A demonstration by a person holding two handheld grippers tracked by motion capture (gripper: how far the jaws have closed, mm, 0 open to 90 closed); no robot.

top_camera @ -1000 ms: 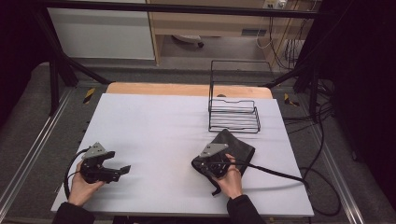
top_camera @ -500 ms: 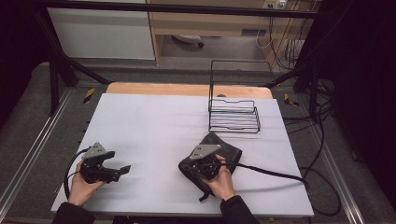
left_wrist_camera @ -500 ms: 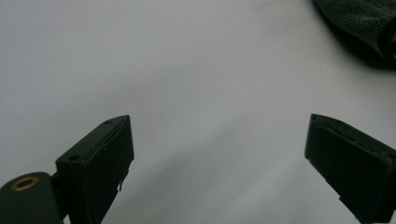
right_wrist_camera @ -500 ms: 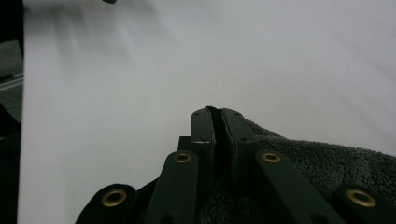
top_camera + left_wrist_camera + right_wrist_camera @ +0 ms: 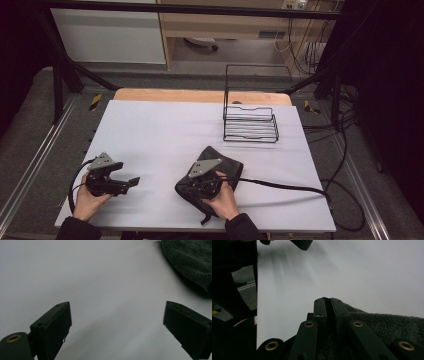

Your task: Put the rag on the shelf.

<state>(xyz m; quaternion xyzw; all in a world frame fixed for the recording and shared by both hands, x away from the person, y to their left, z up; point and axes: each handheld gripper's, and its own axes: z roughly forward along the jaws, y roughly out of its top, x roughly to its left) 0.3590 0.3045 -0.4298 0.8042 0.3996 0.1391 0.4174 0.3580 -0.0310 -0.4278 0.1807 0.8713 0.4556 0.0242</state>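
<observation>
Near edge, high view: both forearms cut off at frame bottom, sleeves dark. Left hand [image 5: 86,200] wrapped round left tongs [image 5: 131,182], low on worktop [image 5: 165,130] near its front-left corner; jaws wide apart per left gripper view [image 5: 117,322], bare white surface between them, nothing held. Lower parts of both jaws cut off by frame edge there. Cable loops off worktop edge beside left hand.

Right hand [image 5: 223,200] on right tongs [image 5: 181,189], sitting on front part of dark cloth [image 5: 225,167]. Right gripper view [image 5: 327,301]: jaws pressed together, cloth [image 5: 387,325] bunched right under and beside them. Can't tell if fabric actually pinched between the jaws – seam too dark. Grey plate on top hides most of tongs body in high view.

Cloth: dark grey-green, fuzzy terry/fleece texture, crumpled heap, front-centre of worktop, slightly right of middle. Corner also seen top right in left gripper view [image 5: 190,262], apart from those jaws. Small strap or tag end sticking out at the front edge, too small to ID.

No legible text, brand or label anywhere.

Farther back: black wire rack [image 5: 250,122] w/ tall back frame, upright at rear right of worktop, well apart from cloth. Wood strip visible along worktop's far edge. Beyond: cabinet fronts, cables on the floor at right, dim, detail hard to make out.
</observation>
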